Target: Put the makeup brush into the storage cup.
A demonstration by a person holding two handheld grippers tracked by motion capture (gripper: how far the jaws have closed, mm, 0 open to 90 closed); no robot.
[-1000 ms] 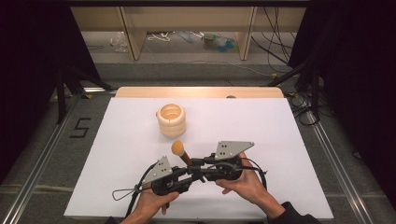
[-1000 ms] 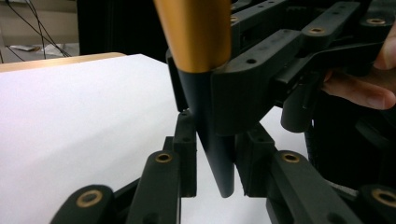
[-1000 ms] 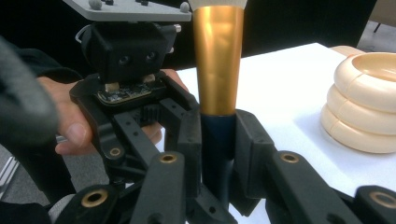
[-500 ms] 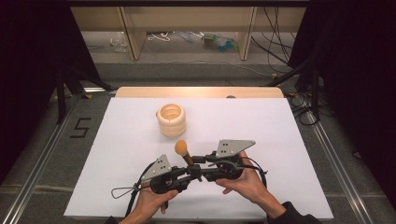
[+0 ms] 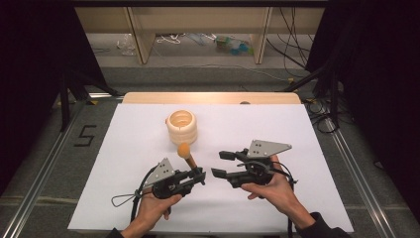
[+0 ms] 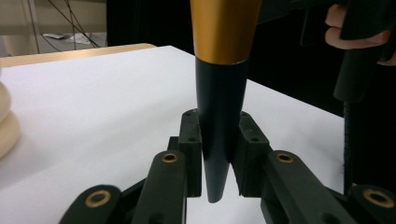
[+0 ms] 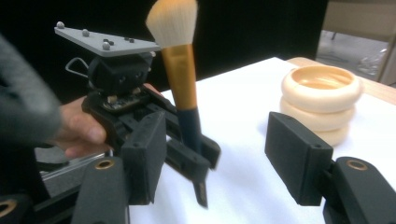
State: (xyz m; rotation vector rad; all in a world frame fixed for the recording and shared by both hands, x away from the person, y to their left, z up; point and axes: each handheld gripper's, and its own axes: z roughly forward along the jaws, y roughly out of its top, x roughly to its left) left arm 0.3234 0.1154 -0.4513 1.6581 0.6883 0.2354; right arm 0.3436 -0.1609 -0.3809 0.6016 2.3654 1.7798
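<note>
My left gripper [image 5: 199,176] is pinching a makeup brush [image 5: 187,156] by the dark tapered end of its handle, both jaws pressed against it. The brush stands nearly upright, its gold ferrule and pale bristle head [image 7: 173,21] above the jaws and the pointed tip poking out below them. It sits over the white tabletop [image 5: 129,148], toward the near edge and a little left of the middle. My right gripper [image 5: 222,164] hangs just beside it on the right, jaws spread wide with nothing between them, pointing toward the brush. A cream ribbed holder [image 5: 182,127] of 3 stacked rings stands farther back, near the tabletop's middle.
</note>
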